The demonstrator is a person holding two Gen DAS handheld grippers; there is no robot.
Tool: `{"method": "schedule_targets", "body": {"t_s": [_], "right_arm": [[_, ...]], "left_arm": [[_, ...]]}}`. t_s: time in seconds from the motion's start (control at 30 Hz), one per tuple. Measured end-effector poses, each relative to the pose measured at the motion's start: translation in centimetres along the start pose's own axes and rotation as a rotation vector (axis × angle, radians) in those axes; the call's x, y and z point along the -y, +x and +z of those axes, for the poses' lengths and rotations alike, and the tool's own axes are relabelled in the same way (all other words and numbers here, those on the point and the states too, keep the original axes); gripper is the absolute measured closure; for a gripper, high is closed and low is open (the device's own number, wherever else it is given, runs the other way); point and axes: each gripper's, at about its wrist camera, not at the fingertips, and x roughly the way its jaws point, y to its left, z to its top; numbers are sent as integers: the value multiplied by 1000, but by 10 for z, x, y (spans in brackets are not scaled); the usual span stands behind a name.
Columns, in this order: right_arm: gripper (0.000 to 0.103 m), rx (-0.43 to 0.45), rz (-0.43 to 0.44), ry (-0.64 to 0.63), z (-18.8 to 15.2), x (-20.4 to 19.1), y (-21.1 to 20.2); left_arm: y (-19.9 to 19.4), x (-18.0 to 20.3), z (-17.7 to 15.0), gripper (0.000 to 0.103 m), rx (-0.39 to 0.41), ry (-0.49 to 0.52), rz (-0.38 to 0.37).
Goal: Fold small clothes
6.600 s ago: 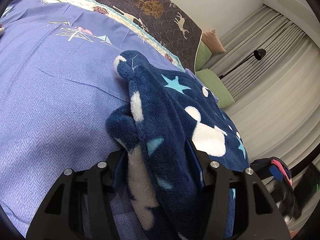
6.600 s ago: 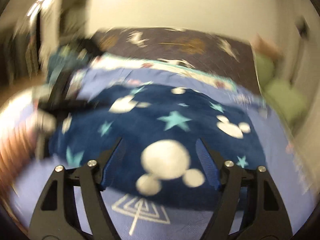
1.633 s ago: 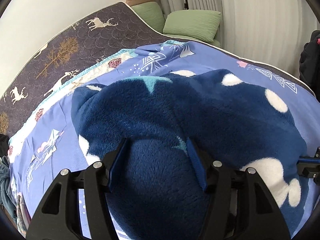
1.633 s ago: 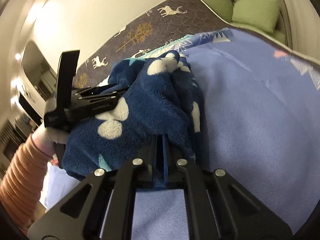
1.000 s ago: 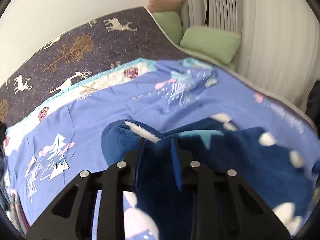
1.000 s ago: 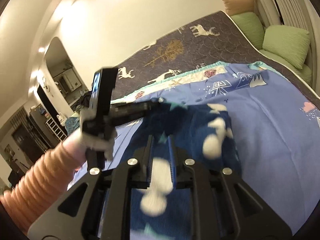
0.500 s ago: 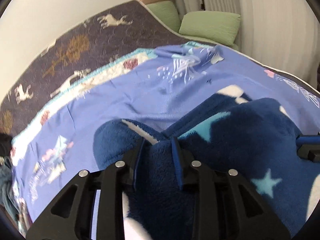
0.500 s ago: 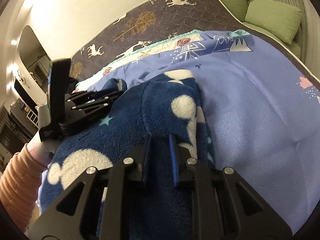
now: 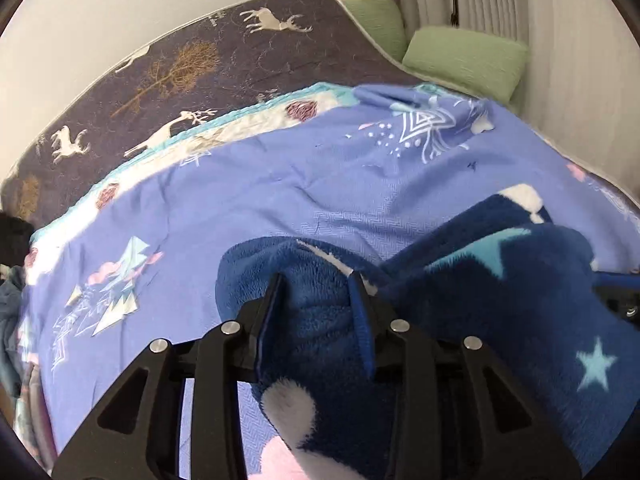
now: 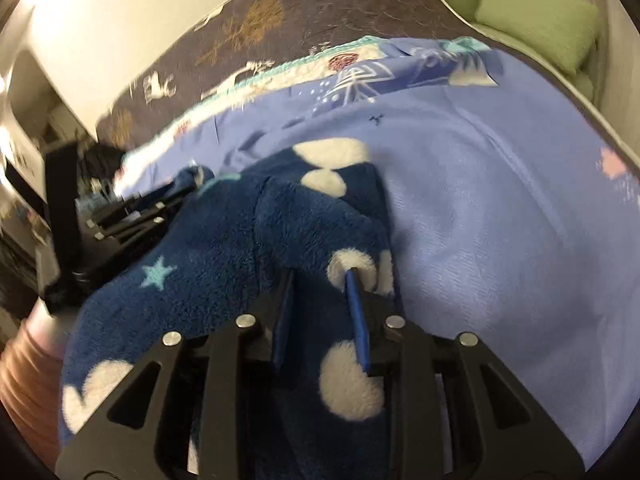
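Observation:
A navy fleece garment point(image 9: 500, 304) with white blobs and pale blue stars lies bunched on the lilac bedspread point(image 9: 280, 200). My left gripper point(image 9: 318, 286) has its jaws partly open around a fold of the fleece at its left end. My right gripper point(image 10: 320, 276) has its jaws partly open around another fold of the same garment point(image 10: 224, 264) at its right end. The left gripper also shows in the right wrist view point(image 10: 132, 216), at the garment's far left. A black part of the right tool shows in the left wrist view point(image 9: 618, 300) at the right edge.
A dark quilt with deer and trees point(image 9: 208, 60) covers the far side of the bed. Green pillows point(image 9: 464, 60) lie by the curtain at the far right. Dark clothes point(image 9: 12, 236) sit at the bed's left edge.
Both grippers' jaws have widened around the fleece since half a second ago. The garment has come down lower onto the bedspread and spread out between the two grippers.

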Motion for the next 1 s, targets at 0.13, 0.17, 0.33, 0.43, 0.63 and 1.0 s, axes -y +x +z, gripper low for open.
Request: {"method": "schedule_targets", "body": {"t_s": [0.13, 0.17, 0.33, 0.43, 0.63, 1.0], "right_arm": [[74, 23, -15, 7, -1, -2, -23], [73, 43, -6, 20, -4, -1, -35], [72, 135, 299, 49, -51, 5, -112], [72, 76, 493, 42, -92, -3, -129], [76, -111, 508, 7, -156, -39, -87], [84, -110, 329, -43, -141, -91, -33]], "left_arm": [[-32, 5, 11, 68, 10, 71, 22], [-46, 2, 11, 66, 38, 58, -18], [-122, 15, -10, 55, 133, 138, -246], [-144, 45, -31, 52, 115, 279, -343], [-125, 101, -45, 51, 45, 475, -311], [-100, 104, -34, 50, -35, 445, -343]]}}
